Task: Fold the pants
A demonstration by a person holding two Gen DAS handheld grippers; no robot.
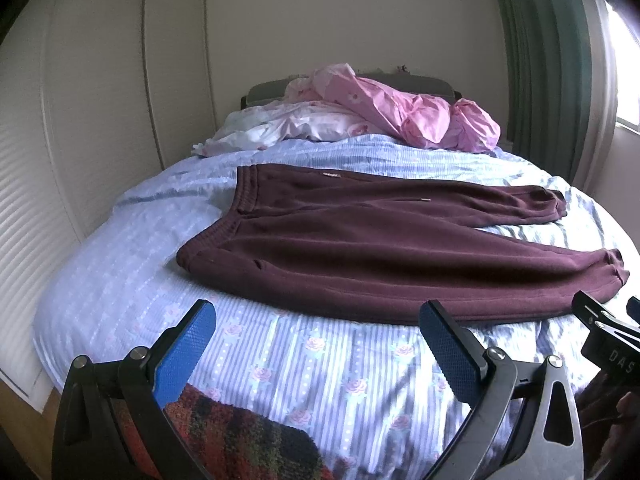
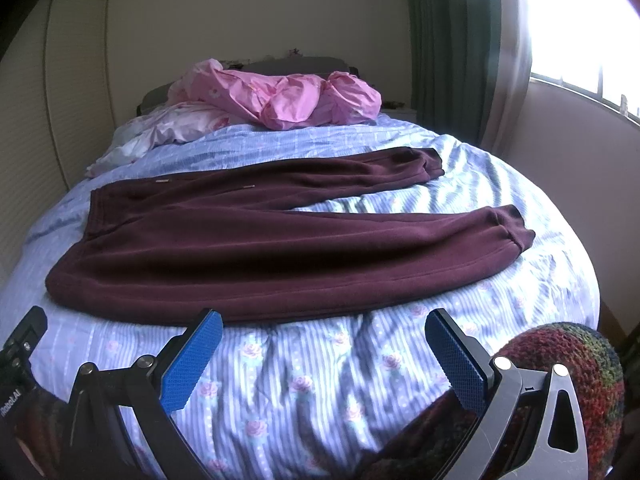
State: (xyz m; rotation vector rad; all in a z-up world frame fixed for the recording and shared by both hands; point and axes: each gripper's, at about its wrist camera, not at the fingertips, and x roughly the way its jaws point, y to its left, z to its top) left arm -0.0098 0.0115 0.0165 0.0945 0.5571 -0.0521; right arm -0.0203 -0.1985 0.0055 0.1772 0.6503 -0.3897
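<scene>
Sweatpants (image 1: pixel 360 240), seen from the left wrist, lie flat across the bed (image 1: pixel 120 264), waistband (image 1: pixel 224 220) toward its left edge and both legs running out toward the right edge, the near leg ending in a ribbed cuff (image 1: pixel 612 268). The left gripper (image 1: pixel 316 328) hangs released over the striped floral duvet just short of the near leg seam, blue pads spread wide and holding nothing. The cloth looks thick and fleecy, so I judge it soft, fairly weighty for a garment and not slippery; it should drape rather than hold shape. The waistband's near corner is the natural hold for this side.

From the right wrist, the same maroon pants (image 2: pixel 260 248) fill the middle of the bed, legs splayed apart with duvet (image 2: pixel 380 204) showing between them. The right gripper (image 2: pixel 324 336) is likewise spread and empty, near the leg's lower seam. The near cuff (image 2: pixel 512 228), thicker and ribbed, looks the surest pinch here.
</scene>
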